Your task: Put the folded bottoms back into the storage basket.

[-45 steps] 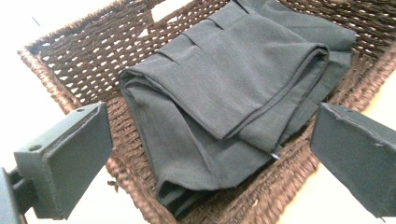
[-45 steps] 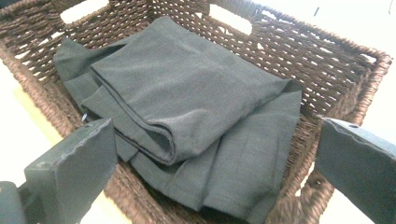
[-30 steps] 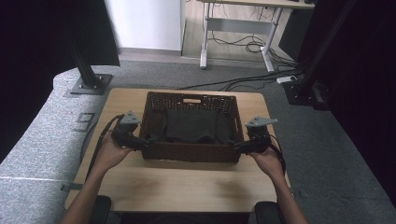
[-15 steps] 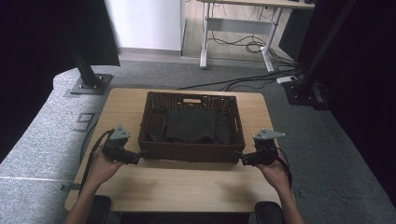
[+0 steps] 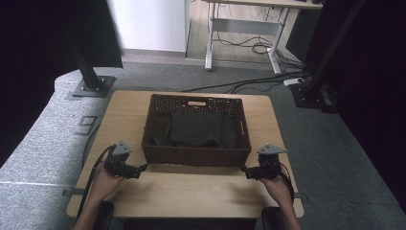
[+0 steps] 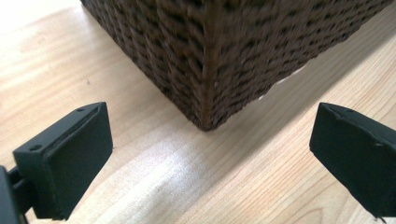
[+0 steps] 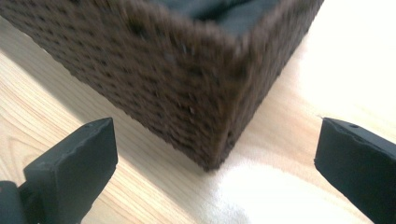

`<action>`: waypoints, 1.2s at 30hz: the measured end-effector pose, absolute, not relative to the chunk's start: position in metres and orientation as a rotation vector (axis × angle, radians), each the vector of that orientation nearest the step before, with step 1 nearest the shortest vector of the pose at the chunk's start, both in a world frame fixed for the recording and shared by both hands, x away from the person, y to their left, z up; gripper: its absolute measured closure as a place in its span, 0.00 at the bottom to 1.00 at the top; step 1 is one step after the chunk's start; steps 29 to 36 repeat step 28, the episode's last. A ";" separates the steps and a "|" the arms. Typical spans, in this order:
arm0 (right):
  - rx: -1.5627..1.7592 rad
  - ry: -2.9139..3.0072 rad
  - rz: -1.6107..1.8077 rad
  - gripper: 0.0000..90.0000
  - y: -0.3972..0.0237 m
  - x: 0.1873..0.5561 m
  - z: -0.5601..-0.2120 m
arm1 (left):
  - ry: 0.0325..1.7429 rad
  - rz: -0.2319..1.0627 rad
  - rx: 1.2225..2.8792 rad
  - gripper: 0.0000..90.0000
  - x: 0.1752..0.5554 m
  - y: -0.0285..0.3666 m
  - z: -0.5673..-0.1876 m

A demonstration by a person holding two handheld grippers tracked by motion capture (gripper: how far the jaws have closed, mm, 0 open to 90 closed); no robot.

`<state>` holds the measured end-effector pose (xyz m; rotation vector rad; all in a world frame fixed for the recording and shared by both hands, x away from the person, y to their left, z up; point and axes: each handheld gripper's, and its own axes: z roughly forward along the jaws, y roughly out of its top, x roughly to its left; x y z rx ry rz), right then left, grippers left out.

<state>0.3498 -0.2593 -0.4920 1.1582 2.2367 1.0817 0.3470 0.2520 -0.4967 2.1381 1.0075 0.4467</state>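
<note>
A dark brown woven rectangular basket [image 5: 197, 130] holding dark folded cloth [image 5: 196, 128] sits mid-surface, long axis left to right. Left tongs [image 5: 136, 170] and right tongs [image 5: 247, 171] flank its near corners, each equally near, jaws wide apart, empty, pointing inward

The basket [image 5: 196, 155] is dark brown with a tight woven pattern. The cloth [image 5: 198, 129] inside it is plain dark grey. The table [image 5: 191, 191] is pale wood with a fine streaked grain. At nine o'clock of it, the carpet [image 5: 43, 143] is speckled grey.
</note>
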 end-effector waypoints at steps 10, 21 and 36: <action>1.228 2.252 1.043 0.00 -0.265 0.351 -0.523 | 1.025 0.397 2.168 0.00 0.351 0.249 -0.527; 1.243 2.293 0.964 0.00 -0.257 0.353 -0.557 | 1.038 0.382 2.233 0.00 0.354 0.245 -0.549; 1.247 2.286 0.967 0.00 -0.255 0.353 -0.557 | 1.046 0.386 2.231 0.00 0.354 0.245 -0.549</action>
